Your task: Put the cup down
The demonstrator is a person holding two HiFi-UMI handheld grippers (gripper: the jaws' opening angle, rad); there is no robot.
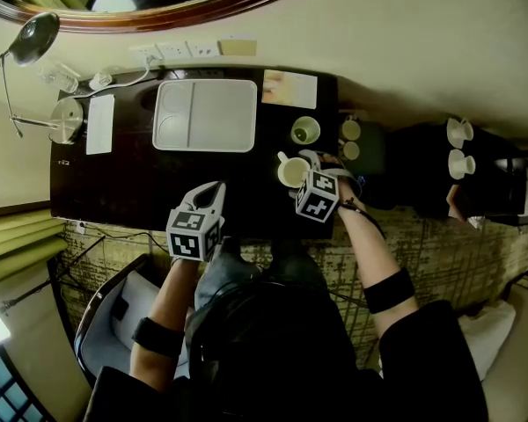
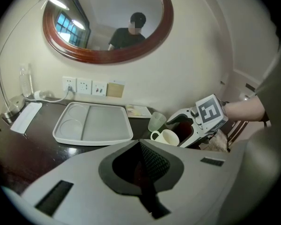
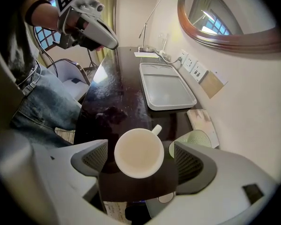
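Round white glazed cup (image 3: 138, 150) stands on the glossy dark bench (image 3: 116, 92), untouched between the right tongs' (image 3: 141, 159) spread jaws. Left tongs (image 2: 141, 146) are pressed together. A jaw half-hides the green glass (image 3: 192, 138).

Empty white cup (image 3: 138, 153) upright on desk (image 3: 113, 93)

The oval dark-wood-framed mirror (image 1: 158, 11) is cut off by the head view's top edge. In the right gripper view, a jaw pad hides half of the pale green ribbed glass tumbler (image 3: 193, 138). In the left gripper view, the left gripper (image 2: 141, 146) covers the base of the white handled ceramic cup (image 2: 167, 137). Print on the small pale card (image 1: 289, 88) is too small to read.
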